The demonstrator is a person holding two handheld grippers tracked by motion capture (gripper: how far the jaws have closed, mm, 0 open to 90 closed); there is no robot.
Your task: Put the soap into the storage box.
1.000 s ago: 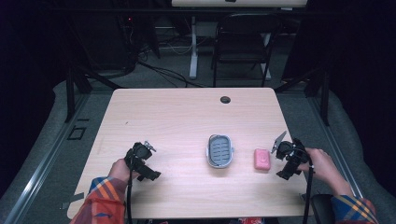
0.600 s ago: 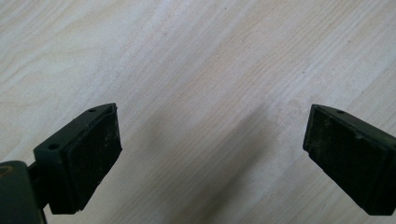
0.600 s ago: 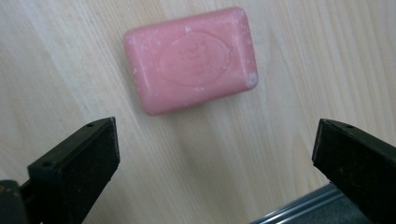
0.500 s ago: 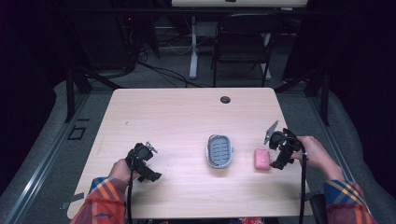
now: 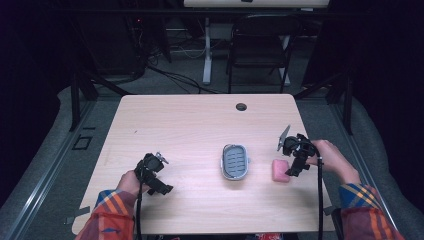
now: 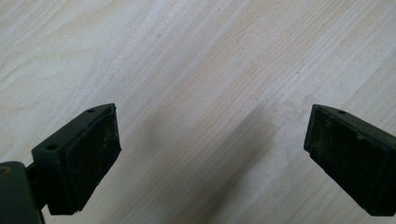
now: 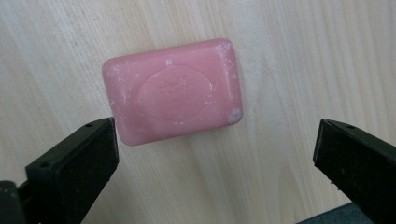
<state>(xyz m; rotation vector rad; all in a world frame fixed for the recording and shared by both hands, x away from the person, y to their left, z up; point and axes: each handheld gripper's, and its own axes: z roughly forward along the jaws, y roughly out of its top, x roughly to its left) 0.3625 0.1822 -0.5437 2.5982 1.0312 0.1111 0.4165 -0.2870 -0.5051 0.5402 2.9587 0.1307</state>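
bare table (image 5: 180,125), soap dish (image 5: 234,161) mid-table

The left hand (image 5: 131,182) holds the left gripper (image 5: 159,186) low near the table's front edge, its jaws spread wide apart with nothing between them. The right hand (image 5: 330,154) reaches in from the right side, tilting the right gripper (image 5: 295,167) downward, its jaws likewise wide apart. Both forearms wear plaid sleeves (image 5: 111,220).

The table (image 5: 200,125) is evenly lit amid dark, murky surroundings; gripper views are bright, soft-shadowed and slightly blurry.
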